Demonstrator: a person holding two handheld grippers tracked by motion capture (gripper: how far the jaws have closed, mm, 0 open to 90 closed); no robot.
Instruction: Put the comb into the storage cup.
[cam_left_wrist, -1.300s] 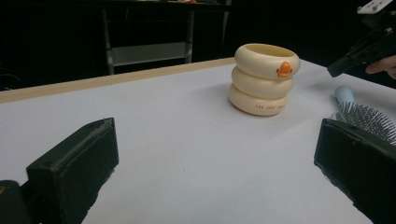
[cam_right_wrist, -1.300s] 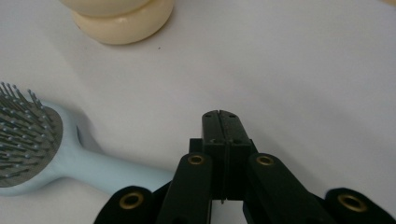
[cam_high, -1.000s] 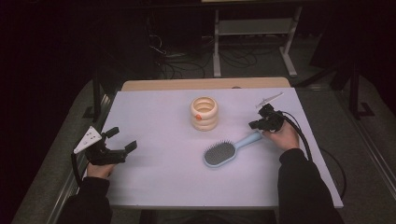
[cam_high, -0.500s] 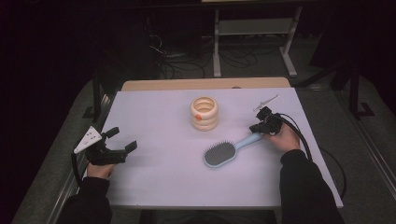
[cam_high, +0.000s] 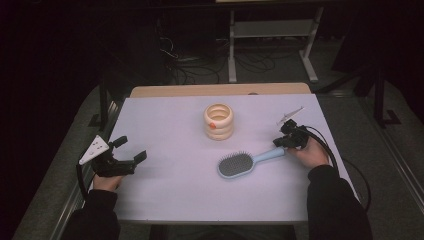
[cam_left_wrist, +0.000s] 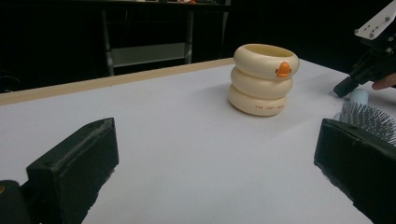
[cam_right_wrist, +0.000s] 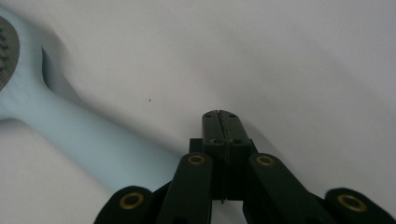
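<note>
Left tongs (cam_high: 129, 159) spread, idle near table's (cam_high: 165, 115) left edge. Right tongs (cam_high: 283, 141) pressed together, empty, at brush (cam_high: 248, 161) handle tip by right edge; brush lies diagonal, head toward centre. Cup (cam_high: 218, 121) beyond

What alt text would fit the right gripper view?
The right gripper points down at the white table, its two black jaws pressed together with nothing between them. A light blue hairbrush lies just beside them, its handle running up to the bristled head at the picture's left edge.
</note>
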